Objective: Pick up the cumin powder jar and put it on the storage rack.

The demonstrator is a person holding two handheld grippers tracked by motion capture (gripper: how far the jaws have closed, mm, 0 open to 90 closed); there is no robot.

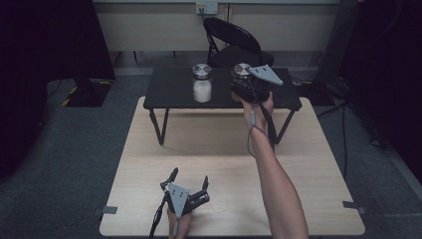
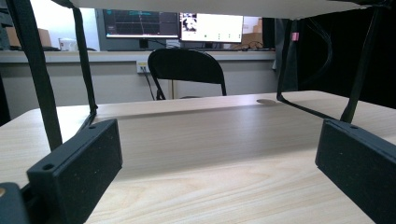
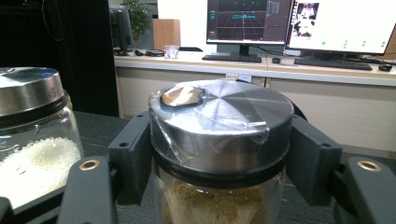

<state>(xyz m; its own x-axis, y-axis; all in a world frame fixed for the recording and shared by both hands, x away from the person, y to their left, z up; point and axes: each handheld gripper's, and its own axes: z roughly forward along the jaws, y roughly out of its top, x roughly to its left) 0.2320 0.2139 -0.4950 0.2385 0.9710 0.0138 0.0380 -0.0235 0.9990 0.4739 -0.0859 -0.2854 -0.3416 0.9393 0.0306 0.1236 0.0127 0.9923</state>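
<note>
- Nearest to us, the left claw (image 1: 189, 180) rests low on the pale wooden tabletop (image 1: 318, 169), its two black jaws spread wide apart with nothing between them.
- Farther off, a small black raised table (image 1: 169, 87) stands on that tabletop.
- On it, the right claw (image 3: 219, 158) is clamped on the brown-filled glass jar with a round steel lid (image 3: 219, 135); the jar stands upright, long axis vertical, lid up.
- Just beside it stands an upright white-filled glass jar with a steel lid (image 1: 202, 83).
- Beyond is a black folding chair (image 1: 234, 42).
</note>
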